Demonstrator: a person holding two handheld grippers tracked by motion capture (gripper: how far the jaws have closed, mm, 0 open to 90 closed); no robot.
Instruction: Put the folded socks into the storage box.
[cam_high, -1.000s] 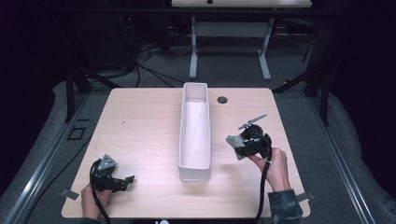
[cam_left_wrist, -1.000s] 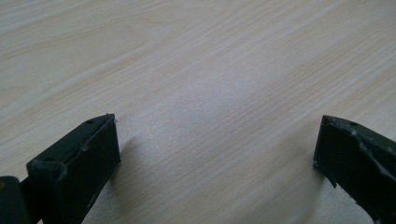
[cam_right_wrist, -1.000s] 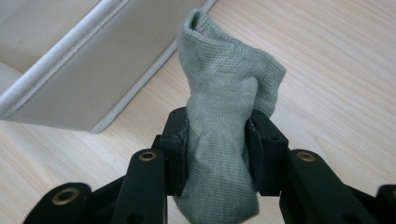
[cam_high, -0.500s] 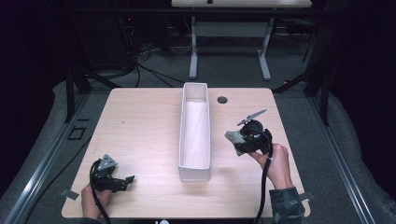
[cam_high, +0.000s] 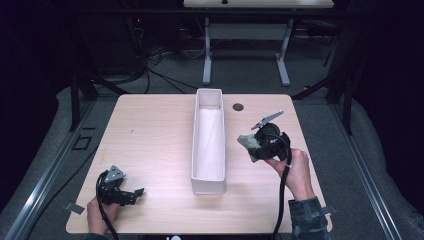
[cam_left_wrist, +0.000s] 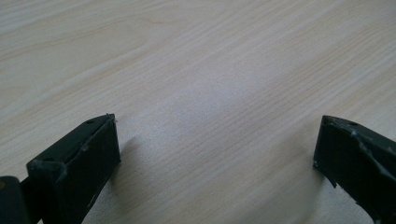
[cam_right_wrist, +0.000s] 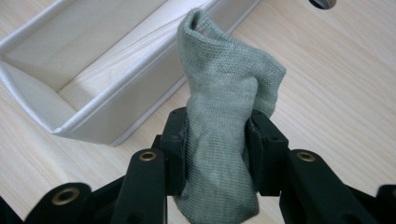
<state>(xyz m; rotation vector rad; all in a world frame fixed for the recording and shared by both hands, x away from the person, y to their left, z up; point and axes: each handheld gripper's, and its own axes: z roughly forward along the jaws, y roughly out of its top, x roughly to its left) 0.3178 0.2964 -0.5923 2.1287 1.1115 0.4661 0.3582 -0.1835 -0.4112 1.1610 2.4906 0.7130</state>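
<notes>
A grey-green knitted cloth is pinched between the jaws of my right gripper, which is shut on it. In the high view that right gripper hangs above the table just right of the long white bin, with the cloth bunched at its tip. The bin's near corner lies to the left in the right gripper view. My left gripper rests low at the table's front left corner, its jaws wide apart over bare wood with nothing between its fingers.
The light wooden table has a round cable hole behind the bin's right side. A white desk frame and cables stand on the dark floor beyond the far edge. The bin's inside looks bare.
My right gripper has risen a little with the cloth and shifted slightly toward the bin. The left gripper has stayed where it was.
</notes>
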